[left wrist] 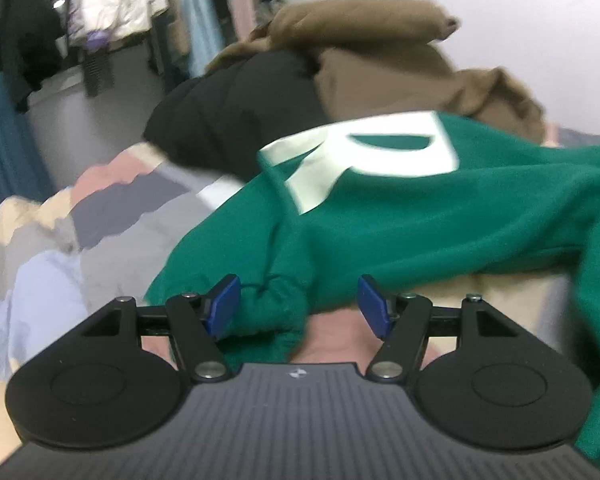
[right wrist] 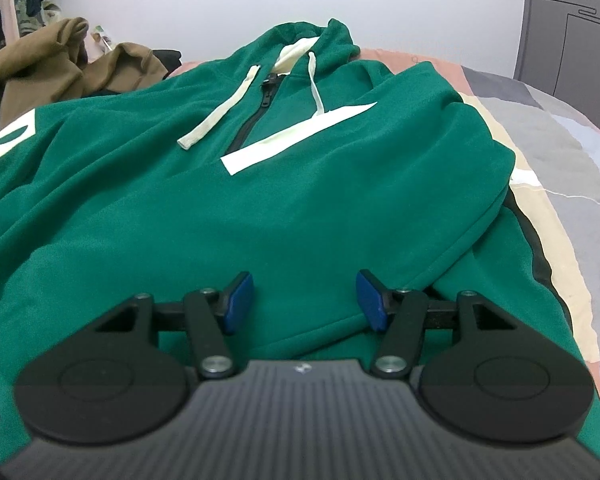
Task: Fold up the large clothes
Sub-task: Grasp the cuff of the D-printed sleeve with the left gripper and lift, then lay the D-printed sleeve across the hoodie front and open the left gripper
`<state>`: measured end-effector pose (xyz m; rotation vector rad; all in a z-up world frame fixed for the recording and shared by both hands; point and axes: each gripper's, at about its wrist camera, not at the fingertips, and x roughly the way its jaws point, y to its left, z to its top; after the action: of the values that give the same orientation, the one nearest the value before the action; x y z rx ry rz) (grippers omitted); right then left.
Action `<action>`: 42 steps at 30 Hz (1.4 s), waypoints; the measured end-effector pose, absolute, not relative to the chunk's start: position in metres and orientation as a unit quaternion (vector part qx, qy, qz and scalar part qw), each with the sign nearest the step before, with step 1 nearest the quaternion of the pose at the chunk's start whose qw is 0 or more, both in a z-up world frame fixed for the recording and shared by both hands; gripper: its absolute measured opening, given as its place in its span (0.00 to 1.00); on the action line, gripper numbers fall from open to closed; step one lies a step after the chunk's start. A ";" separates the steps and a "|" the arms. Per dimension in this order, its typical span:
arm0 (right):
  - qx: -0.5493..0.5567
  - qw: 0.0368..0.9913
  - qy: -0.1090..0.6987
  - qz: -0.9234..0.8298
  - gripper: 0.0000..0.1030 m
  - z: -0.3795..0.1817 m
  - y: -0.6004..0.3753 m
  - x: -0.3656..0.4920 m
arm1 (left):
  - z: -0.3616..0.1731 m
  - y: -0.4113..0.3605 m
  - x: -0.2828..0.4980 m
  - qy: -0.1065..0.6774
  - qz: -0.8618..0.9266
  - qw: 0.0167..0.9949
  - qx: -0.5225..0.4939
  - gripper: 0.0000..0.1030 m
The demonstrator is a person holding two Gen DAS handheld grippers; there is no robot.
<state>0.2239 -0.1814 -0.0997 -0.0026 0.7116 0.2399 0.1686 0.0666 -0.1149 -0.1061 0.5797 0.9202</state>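
A green hoodie [right wrist: 260,184] with white drawstrings, a dark zip and white patches lies front up on the bed. Its right sleeve is folded across the body. My right gripper [right wrist: 305,300] is open, low over the hoodie's lower part, holding nothing. In the left wrist view the hoodie's left sleeve [left wrist: 420,216] carries a white letter R [left wrist: 364,156]. Its ribbed cuff [left wrist: 268,312] lies between the blue pads of my left gripper [left wrist: 300,306], which is open and not closed on it.
The bed has a patchwork cover [left wrist: 100,216] in pink, grey, cream and blue. A brown garment [left wrist: 380,64] and a black one [left wrist: 236,120] are piled beyond the sleeve. Hanging clothes [left wrist: 112,0] stand at the far left. A grey cabinet [right wrist: 572,20] is at the right.
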 end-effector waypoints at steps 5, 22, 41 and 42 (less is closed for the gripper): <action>-0.012 0.931 0.347 0.115 0.57 -0.100 -0.179 0.224 | -0.124 0.091 0.165 0.292 0.472 0.829 -0.068 0.68; 0.018 0.926 0.356 0.122 0.58 -0.094 -0.180 0.230 | -0.049 0.079 0.129 0.229 0.395 0.883 -0.109 0.34; 0.158 0.926 0.321 0.119 0.58 -0.065 -0.252 0.215 | 0.117 -0.176 0.160 0.174 0.037 0.980 -0.089 0.33; 0.168 0.925 0.319 0.116 0.58 -0.065 -0.259 0.214 | 0.113 -0.194 0.165 0.185 0.018 0.979 -0.086 0.33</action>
<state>0.2141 -0.2586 -0.0648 0.3446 0.6552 0.2375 0.1646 -0.1945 0.1126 -0.1741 0.3731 0.0362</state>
